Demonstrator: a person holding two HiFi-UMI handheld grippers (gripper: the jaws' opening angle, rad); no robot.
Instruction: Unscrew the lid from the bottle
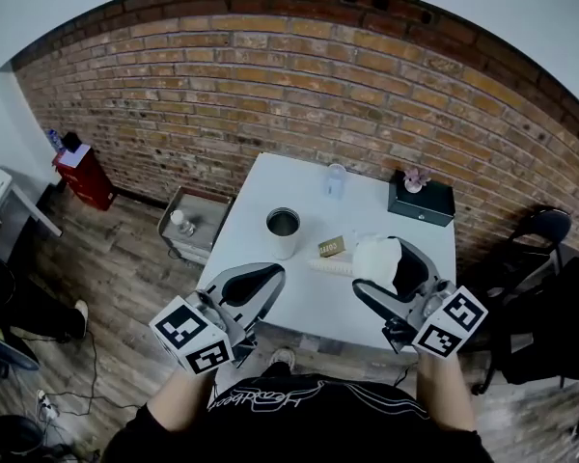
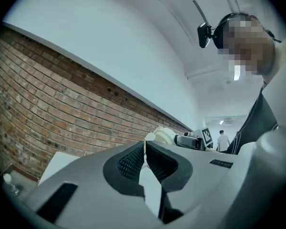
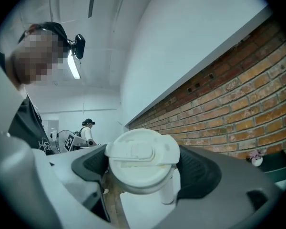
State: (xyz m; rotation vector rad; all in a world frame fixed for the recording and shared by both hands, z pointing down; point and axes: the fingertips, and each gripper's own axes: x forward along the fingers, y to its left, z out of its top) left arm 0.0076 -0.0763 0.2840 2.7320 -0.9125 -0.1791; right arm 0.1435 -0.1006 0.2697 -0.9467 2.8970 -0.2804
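While the right gripper (image 3: 143,170) clamps the lid (image 3: 140,154) at lower centre, the left gripper (image 2: 144,151) has its jaws pressed together, empty.

Count — hand-held grippers (image 1: 266,280) (image 1: 374,261) 2 | lid (image 3: 142,159) 1 | metal cup (image 1: 283,231) 1 | black box (image 1: 423,205) 1 | brown box (image 1: 331,247) 1
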